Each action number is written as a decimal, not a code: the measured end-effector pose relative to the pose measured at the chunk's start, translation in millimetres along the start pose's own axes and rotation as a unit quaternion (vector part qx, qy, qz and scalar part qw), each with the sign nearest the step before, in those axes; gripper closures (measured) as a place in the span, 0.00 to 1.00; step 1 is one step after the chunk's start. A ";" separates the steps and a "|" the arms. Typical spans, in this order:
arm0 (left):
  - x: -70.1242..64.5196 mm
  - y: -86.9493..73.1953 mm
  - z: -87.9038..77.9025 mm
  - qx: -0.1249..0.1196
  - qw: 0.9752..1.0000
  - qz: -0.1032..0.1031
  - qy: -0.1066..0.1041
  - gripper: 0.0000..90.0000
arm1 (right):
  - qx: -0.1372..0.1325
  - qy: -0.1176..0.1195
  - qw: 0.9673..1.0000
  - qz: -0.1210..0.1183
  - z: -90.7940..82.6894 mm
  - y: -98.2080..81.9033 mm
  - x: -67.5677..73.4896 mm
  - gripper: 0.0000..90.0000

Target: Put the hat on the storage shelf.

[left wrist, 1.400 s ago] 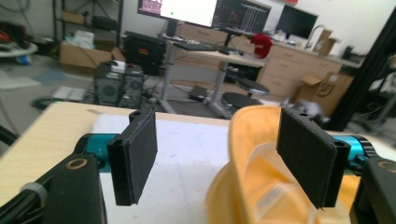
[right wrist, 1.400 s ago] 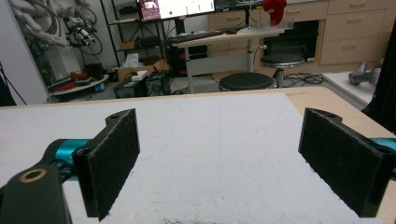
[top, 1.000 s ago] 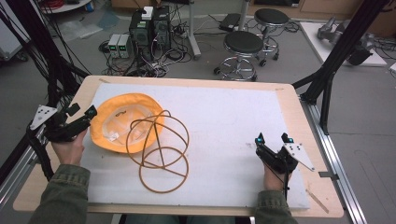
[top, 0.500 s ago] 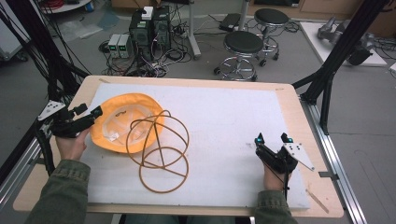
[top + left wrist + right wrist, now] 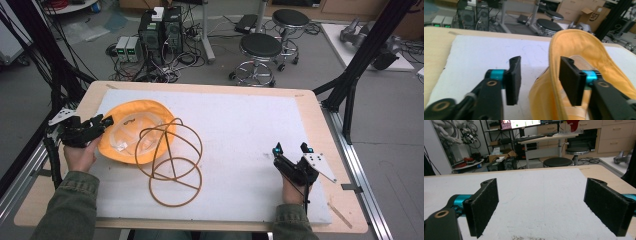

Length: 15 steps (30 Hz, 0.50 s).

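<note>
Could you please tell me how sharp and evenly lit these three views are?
High view: even light, soft focus, faint shadows. Left gripper view: orange hat brim fairly crisp, near jaw bases blurred. Right gripper view: white mat bright and slightly washed out, background room sharp.

light: even, bright, overhead; room edges dimmer
shadows: soft, faint under hat [image 5: 135,135] and rope [image 5: 172,165]
glare: none on white mat [image 5: 240,135]
blur: left gripper view soft at bottom, near jaws fuzzy
focus: right gripper view background sharp
distortion: slight bend at high view edges
</note>
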State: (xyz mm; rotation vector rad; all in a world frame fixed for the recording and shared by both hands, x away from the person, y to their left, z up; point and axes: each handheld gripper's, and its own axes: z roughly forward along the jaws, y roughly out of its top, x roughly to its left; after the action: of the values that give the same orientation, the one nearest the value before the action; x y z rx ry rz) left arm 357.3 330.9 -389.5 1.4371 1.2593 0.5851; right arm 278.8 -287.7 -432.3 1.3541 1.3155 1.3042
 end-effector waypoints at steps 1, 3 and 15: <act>0.5 0.1 -0.2 0.000 1.000 -0.002 -0.006 0.67 | 0.000 0.000 1.000 -0.001 0.2 -0.1 -0.1 0.13; 0.2 0.1 -0.5 0.002 1.000 -0.002 -0.015 0.82 | 0.000 0.000 1.000 -0.001 0.2 -0.1 -0.1 0.13; -5.8 -0.1 -1.2 -0.010 1.000 0.017 -0.015 0.96 | 0.003 0.002 1.000 0.002 0.3 -0.4 -0.1 0.13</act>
State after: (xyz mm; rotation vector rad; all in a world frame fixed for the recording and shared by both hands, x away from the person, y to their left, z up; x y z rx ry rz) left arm 354.4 326.0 -387.7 1.4475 1.2043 0.5962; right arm 279.0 -287.7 -432.7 1.3602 1.3215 1.3069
